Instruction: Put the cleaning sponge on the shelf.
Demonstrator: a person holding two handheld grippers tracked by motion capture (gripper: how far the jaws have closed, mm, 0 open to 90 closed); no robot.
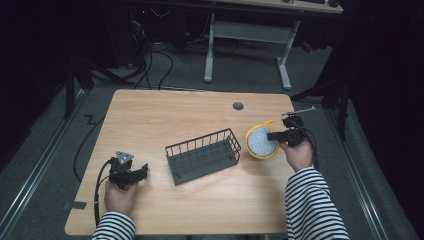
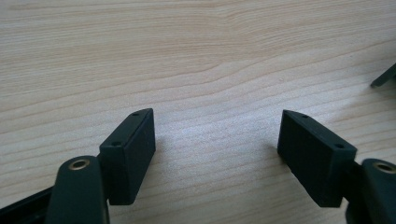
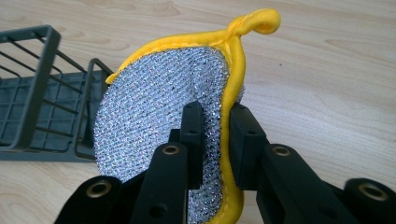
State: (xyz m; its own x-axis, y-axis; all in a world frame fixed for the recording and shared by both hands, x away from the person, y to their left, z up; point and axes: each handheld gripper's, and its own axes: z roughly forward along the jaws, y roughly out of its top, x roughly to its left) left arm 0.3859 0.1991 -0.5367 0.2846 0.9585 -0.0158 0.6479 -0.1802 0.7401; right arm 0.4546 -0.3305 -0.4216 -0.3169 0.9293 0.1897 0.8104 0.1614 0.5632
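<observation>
A round scouring pad (image 1: 261, 141) with a silver mesh face and yellow rim, ending in a yellow loop (image 3: 261, 19), is lifted at the table's right. My right gripper (image 1: 276, 135) is shut on the pad (image 3: 159, 112), pinching its edge between both jaws. A dark grey wire basket (image 1: 202, 155) stands in the middle of the table, just left of the pad. At the front left my left gripper (image 1: 142, 172) rests low over bare wood, jaws wide open with nothing between them (image 2: 217, 135).
The wooden table (image 1: 150, 115) has a round cable hole (image 1: 238, 106) near its far edge. Cables lie on the floor to the left, and a white desk frame (image 1: 247, 35) stands beyond. The basket's corner (image 2: 385, 77) shows at the left gripper view's right edge.
</observation>
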